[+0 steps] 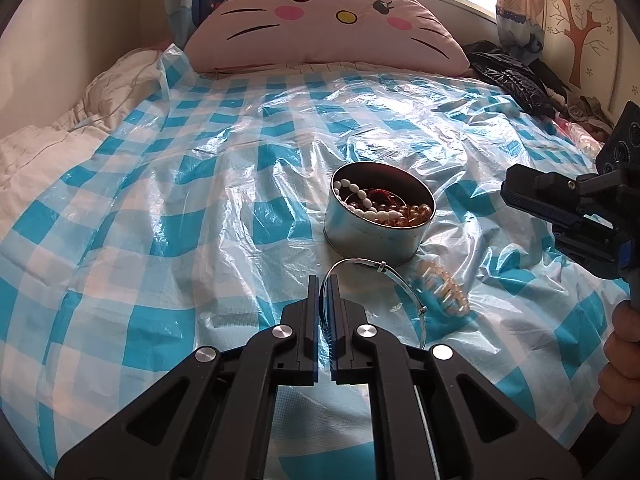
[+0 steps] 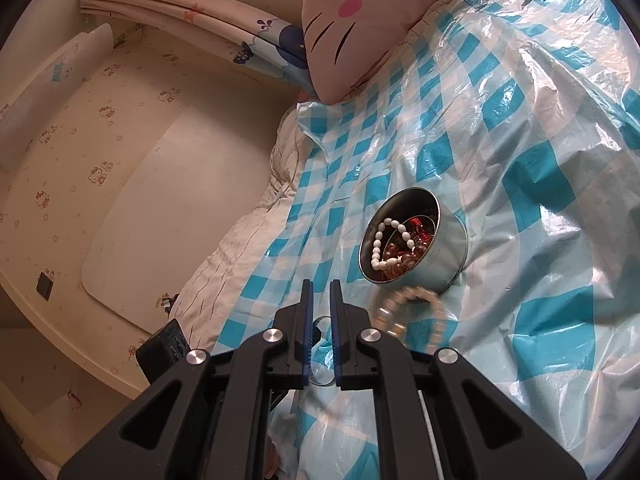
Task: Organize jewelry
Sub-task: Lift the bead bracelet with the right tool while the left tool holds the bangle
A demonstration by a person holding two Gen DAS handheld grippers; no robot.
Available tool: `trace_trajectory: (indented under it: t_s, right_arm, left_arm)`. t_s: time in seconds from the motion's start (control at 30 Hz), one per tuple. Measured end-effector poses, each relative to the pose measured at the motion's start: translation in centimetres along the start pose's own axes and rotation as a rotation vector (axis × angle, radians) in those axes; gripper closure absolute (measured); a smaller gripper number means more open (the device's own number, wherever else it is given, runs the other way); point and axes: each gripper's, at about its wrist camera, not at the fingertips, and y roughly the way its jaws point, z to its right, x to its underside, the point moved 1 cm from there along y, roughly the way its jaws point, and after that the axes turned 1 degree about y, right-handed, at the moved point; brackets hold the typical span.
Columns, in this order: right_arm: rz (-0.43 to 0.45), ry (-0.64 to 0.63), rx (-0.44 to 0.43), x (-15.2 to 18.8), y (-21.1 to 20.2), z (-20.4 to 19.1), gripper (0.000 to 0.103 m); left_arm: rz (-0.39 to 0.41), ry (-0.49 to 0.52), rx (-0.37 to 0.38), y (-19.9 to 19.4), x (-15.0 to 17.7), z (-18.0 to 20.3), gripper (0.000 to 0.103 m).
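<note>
My left gripper (image 1: 324, 280) is shut on a thin silver bangle (image 1: 383, 267), whose hoop arcs up and to the right of the fingers. Just beyond it stands a round metal tin (image 1: 360, 236) (image 2: 448, 256) holding a white bead bracelet (image 1: 376, 210), amber beads and something red. A cream bead bracelet (image 1: 444, 288) (image 2: 414, 310) shows blurred beside the bangle, in front of the tin. I cannot tell if it touches the bangle. My right gripper (image 2: 320, 286) (image 1: 506, 192) hovers right of the tin, shut, with nothing between its tips.
A blue-and-white checked plastic sheet (image 1: 200, 200) covers the bed. A pink cat-face pillow (image 1: 320, 24) lies at the head. Dark clothes (image 1: 516, 76) are piled at the far right, and a white quilt (image 1: 40, 152) bunches along the left. A hand (image 1: 620, 360) holds the right gripper's handle.
</note>
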Motion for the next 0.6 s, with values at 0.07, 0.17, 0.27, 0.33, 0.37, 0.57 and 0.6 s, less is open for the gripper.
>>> trace_trajectory:
  t_s: [0.07,0.17,0.27,0.33,0.37,0.57,0.6]
  right_arm:
    - [0.002,0.0,0.0,0.0,0.0,0.0,0.094]
    - [-0.008,-0.01,0.049,0.1,0.2,0.0,0.094]
    - [-0.052,-0.056,0.142,0.5,1.2,-0.3,0.071]
    - [-0.1,-0.1,0.189,1.1,2.3,-0.6,0.066]
    - [-0.127,-0.124,0.211,1.5,2.9,-0.8,0.066]
    - [-0.275,-0.328,0.503,4.0,7.2,-1.2,0.066]
    - [-0.29,-0.365,0.55,4.4,7.8,-1.2,0.066]
  left_arm:
    - [0.0,0.002,-0.001,0.0,0.0,0.0,0.099]
    - [0.001,-0.005,0.0,-0.1,0.0,-0.1,0.099]
    - [-0.001,-0.015,0.001,0.0,-0.1,-0.3,0.099]
    - [-0.002,-0.02,0.002,0.0,-0.1,-0.5,0.099]
    - [-0.002,-0.021,0.002,0.0,-0.1,-0.5,0.099]
    - [-0.001,-0.032,0.005,-0.1,-0.1,-0.9,0.099]
    - [-0.001,-0.032,0.006,-0.1,-0.1,-0.9,0.099]
